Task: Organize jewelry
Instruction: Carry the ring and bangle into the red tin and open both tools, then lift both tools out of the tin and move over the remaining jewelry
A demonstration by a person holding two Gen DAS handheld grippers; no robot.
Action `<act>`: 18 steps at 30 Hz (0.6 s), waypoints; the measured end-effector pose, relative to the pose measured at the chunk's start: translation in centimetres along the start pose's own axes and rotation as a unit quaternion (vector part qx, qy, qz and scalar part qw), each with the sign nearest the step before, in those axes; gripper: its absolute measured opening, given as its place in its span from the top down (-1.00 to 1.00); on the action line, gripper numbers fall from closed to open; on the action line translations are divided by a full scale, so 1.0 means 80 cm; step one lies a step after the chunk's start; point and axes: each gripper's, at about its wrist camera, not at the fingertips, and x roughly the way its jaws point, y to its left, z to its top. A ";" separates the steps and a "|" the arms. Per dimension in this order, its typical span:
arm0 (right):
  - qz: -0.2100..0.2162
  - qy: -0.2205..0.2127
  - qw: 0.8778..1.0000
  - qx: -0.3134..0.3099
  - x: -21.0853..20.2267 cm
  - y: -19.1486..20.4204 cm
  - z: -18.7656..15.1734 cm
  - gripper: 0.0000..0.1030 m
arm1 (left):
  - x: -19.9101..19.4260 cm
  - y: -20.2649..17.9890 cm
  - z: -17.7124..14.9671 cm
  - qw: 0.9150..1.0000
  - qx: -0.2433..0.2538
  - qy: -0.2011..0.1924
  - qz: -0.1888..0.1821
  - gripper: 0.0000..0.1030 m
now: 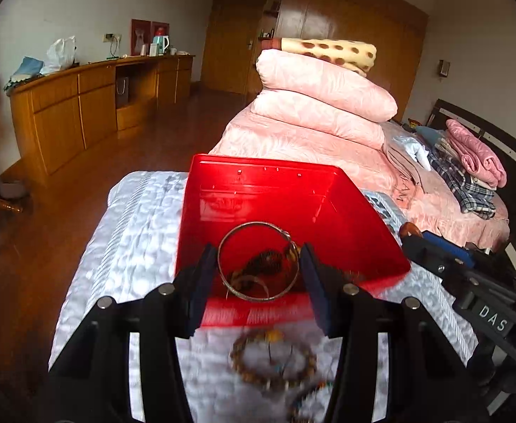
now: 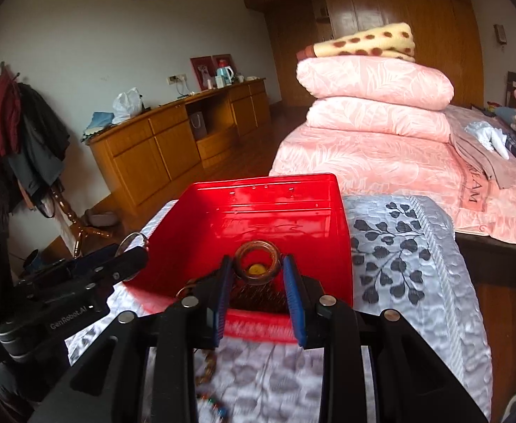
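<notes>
A red box (image 1: 275, 197) stands open on a white quilted cloth; it also shows in the right wrist view (image 2: 275, 211). My left gripper (image 1: 258, 264) is shut on a thin silver bangle (image 1: 236, 236) and holds it over the box's near edge. My right gripper (image 2: 258, 275) is shut on a brown amber-coloured bangle (image 2: 247, 275), also over the box. Dark beaded jewelry (image 1: 265, 261) lies inside the box. A wooden bead bracelet (image 1: 272, 363) lies on the cloth in front of the box. The left gripper's body (image 2: 81, 282) shows at the left of the right wrist view.
A second beaded bracelet (image 1: 307, 402) lies at the cloth's near edge. Beads (image 2: 205, 373) lie below my right gripper. A pink bed with stacked quilts (image 1: 321, 98) is behind the box. A wooden sideboard (image 1: 92, 102) lines the left wall. A coat stand (image 2: 29, 141) stands at the left.
</notes>
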 end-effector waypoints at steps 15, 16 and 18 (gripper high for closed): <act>-0.016 0.002 1.000 0.015 0.043 -0.022 -0.001 0.17 | 0.055 0.010 0.008 1.000 -0.009 0.015 0.017 -0.39; -0.020 0.000 1.000 0.016 0.041 -0.023 -0.003 0.15 | 0.051 0.011 0.007 1.000 -0.009 0.011 0.018 -0.43; -0.025 -0.002 1.000 0.019 0.035 -0.025 -0.007 -0.05 | 0.041 0.012 0.005 1.000 -0.008 0.002 0.022 -0.53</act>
